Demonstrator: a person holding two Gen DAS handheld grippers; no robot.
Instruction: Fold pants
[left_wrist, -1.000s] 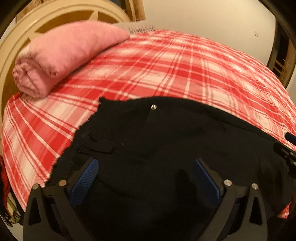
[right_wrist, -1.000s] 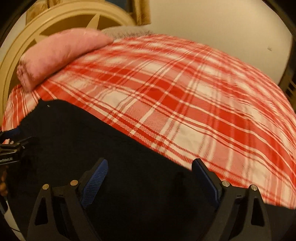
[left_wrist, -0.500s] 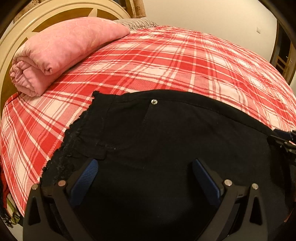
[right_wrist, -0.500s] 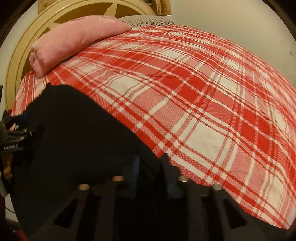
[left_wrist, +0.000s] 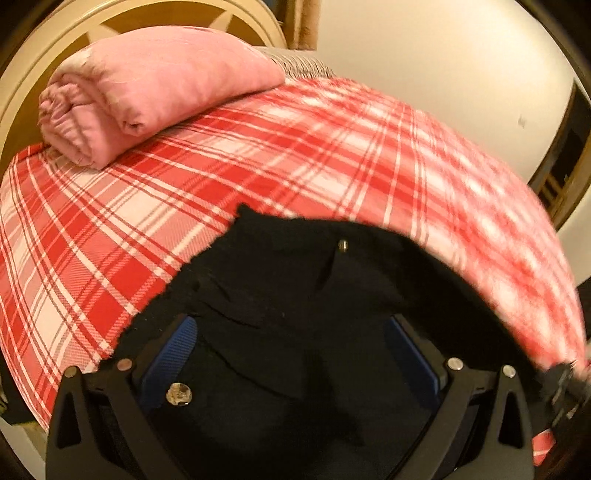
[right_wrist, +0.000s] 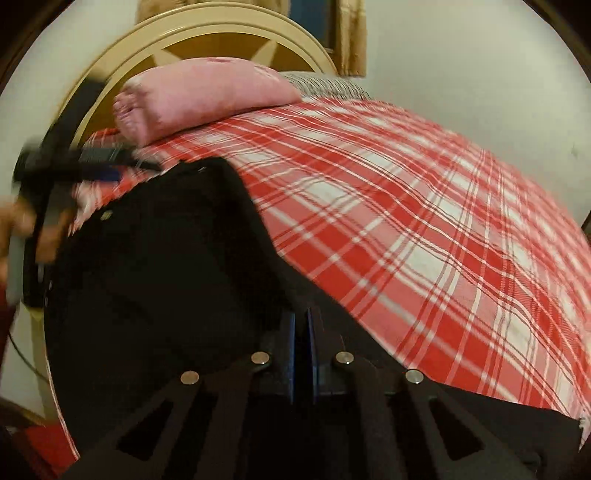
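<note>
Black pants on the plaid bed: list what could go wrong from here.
1. The right claw is shut on a thin edge of the black pants, so the fabric may slip out as it is carried.
2. The left claw stands open over the waistband with nothing gripped, so that side may drag or bunch on the plaid bedspread.
3. The fold may land crooked.

A home bedroom: plaid-sheeted bed, round headboard.

A bed covered by a red-and-white plaid sheet. A rolled pink blanket lies near the cream headboard; black fabric pants lie spread at the near edge.
</note>
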